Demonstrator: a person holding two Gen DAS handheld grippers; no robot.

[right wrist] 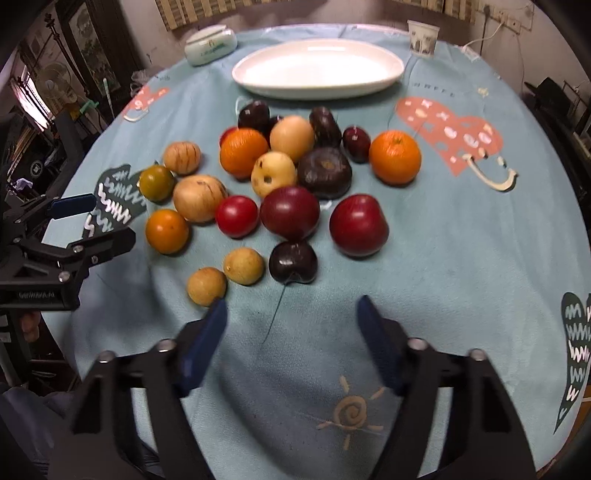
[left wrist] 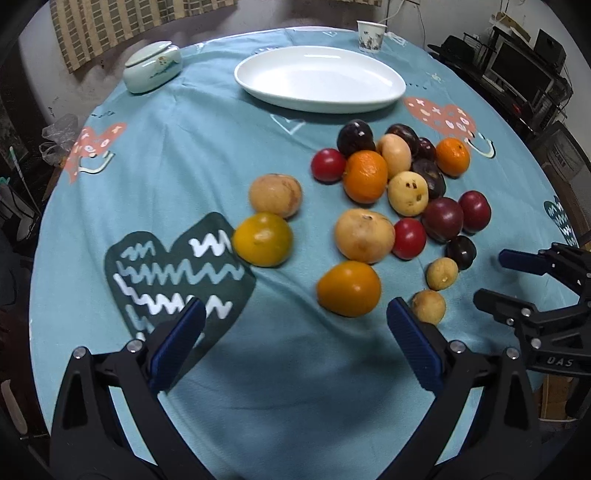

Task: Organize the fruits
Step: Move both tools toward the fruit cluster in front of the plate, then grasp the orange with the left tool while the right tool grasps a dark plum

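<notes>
A loose pile of fruit lies on the teal tablecloth [left wrist: 166,155]: oranges [left wrist: 365,176], dark and red plums [right wrist: 290,213], tan round fruits [left wrist: 364,235]. Behind it sits an empty white oval plate [left wrist: 319,79] [right wrist: 317,68]. My left gripper [left wrist: 295,310] hovers open above bare cloth, just short of an orange [left wrist: 349,288]. My right gripper [right wrist: 291,304] is open too, with nothing between its fingers, just in front of a dark plum [right wrist: 293,262] and two small tan fruits [right wrist: 206,286]. Each gripper shows in the other's view: right gripper [left wrist: 491,277], left gripper [right wrist: 110,218].
A pale lidded ceramic jar [left wrist: 153,66] stands at the back left and a paper cup [left wrist: 370,35] at the back right of the round table. Shelves and dark clutter [left wrist: 517,62] surround the table's edge.
</notes>
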